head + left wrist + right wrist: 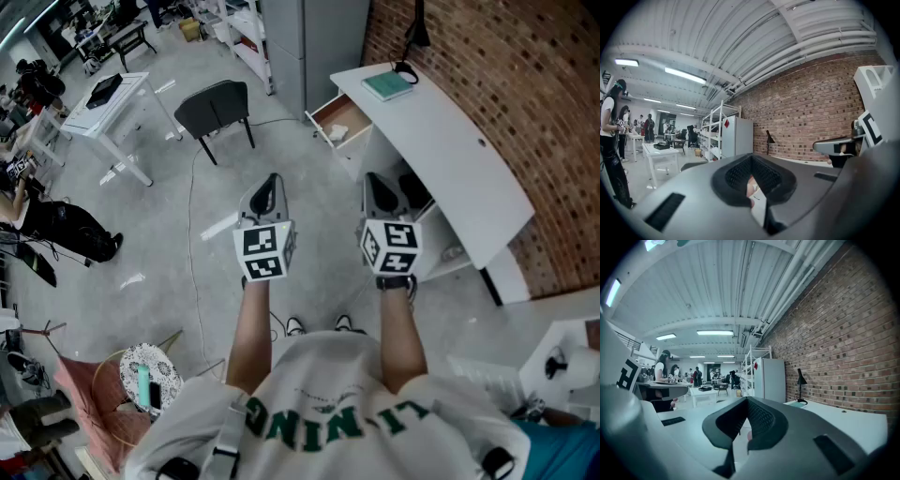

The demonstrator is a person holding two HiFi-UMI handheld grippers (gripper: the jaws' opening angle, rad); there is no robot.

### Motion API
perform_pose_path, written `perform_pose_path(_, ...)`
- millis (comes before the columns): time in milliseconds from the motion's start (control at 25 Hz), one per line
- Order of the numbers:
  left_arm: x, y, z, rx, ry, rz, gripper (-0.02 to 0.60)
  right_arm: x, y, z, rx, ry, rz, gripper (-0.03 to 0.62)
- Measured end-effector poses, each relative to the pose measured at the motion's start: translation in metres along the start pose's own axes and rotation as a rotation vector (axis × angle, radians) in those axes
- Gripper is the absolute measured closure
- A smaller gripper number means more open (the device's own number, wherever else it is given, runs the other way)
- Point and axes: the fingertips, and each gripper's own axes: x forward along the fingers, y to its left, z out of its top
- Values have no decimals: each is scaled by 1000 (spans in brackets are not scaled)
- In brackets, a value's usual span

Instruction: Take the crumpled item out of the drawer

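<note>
**Drawer open, both grippers away from it**

The left gripper (270,185) and right gripper (378,187) are side by side over the grey floor, apart from the white desk (441,141) by the brick wall. The drawer (325,106) at the desk's far end is pulled out, w/ a pale crumpled item (339,130) inside. A dark chair (214,108) stands near it. A teal book (387,85) lies on the desk top.

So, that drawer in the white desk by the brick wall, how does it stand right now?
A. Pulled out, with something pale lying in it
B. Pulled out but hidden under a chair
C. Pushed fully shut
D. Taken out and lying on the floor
A: in the head view the drawer sticks out from the end of the white desk, with a pale crumpled item visible inside.
</note>
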Motion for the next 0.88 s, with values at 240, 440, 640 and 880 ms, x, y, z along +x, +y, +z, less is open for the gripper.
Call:
perform_pose_path(240,-3,23,-3,7,0,15,589,14,22,-2,5,2,20,595)
perform_pose_path(440,-10,54,-3,7,-4,36,589,29,51,-1,6,0,45,595)
perform_pose_path(640,-20,89,-6,-4,-4,66,589,43,86,-1,-5,5,78,595)
perform_pose_path(880,-24,116,-14,-21,-6,77,589,57,112,-8,49,-1,106,595)
